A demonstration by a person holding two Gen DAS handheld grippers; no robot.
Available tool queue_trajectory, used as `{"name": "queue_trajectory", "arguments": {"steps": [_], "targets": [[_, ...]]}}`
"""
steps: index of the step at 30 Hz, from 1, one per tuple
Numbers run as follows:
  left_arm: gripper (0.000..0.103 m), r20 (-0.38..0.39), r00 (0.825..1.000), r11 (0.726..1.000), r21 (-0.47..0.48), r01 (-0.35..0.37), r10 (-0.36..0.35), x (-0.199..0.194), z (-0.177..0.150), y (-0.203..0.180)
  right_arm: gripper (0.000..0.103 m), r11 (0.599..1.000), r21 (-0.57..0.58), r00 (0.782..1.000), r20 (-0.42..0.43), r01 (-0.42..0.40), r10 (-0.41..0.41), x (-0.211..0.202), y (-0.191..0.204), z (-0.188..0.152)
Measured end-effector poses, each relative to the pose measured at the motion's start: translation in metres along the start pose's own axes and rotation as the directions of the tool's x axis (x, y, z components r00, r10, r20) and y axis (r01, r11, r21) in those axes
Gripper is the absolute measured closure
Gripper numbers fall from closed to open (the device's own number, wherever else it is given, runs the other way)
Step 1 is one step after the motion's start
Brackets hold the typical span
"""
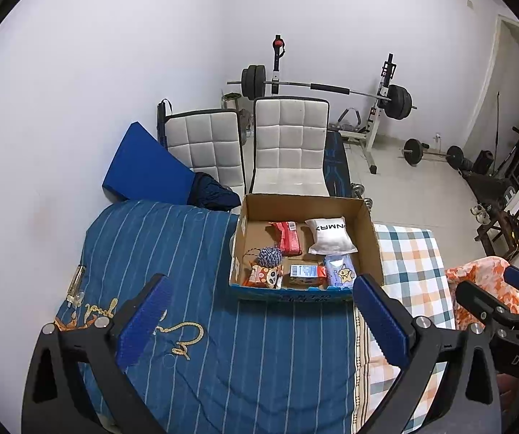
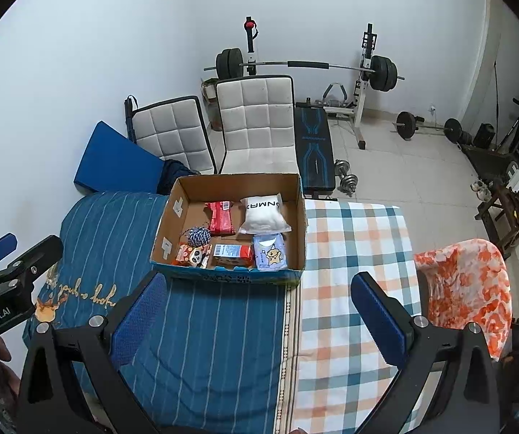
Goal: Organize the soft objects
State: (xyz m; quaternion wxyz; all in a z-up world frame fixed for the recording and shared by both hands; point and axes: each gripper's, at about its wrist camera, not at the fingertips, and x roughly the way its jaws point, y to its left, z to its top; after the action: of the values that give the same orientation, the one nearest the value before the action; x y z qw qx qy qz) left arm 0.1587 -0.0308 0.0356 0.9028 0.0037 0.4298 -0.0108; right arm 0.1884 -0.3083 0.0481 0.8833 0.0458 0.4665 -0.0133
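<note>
Both the left tongs (image 1: 259, 320) and the right tongs (image 2: 259, 316) are hovering with jaws spread wide apart, gripping nothing, above the blue striped bed quilt (image 1: 194, 253). Just beyond them, the open brown cardboard box (image 2: 297, 224) is sitting on the bed, holding a white pillow-shaped pouch (image 2: 264, 217), a red wrapped packet (image 2: 220, 218), a blue-white yarn ball (image 2: 198, 235) and a pale blue tissue pack (image 2: 270, 252).
</note>
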Motion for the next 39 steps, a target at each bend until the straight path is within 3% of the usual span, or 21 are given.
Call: {"name": "queue_trajectory", "arguments": {"steps": [39], "targets": [[0.000, 0.002, 1.000, 1.000, 0.030, 0.007, -0.007, -0.014, -0.006, 0.001, 0.000, 1.000, -0.010, 0.999, 0.031, 0.026, -0.025, -0.024, 0.002, -0.009]]}}
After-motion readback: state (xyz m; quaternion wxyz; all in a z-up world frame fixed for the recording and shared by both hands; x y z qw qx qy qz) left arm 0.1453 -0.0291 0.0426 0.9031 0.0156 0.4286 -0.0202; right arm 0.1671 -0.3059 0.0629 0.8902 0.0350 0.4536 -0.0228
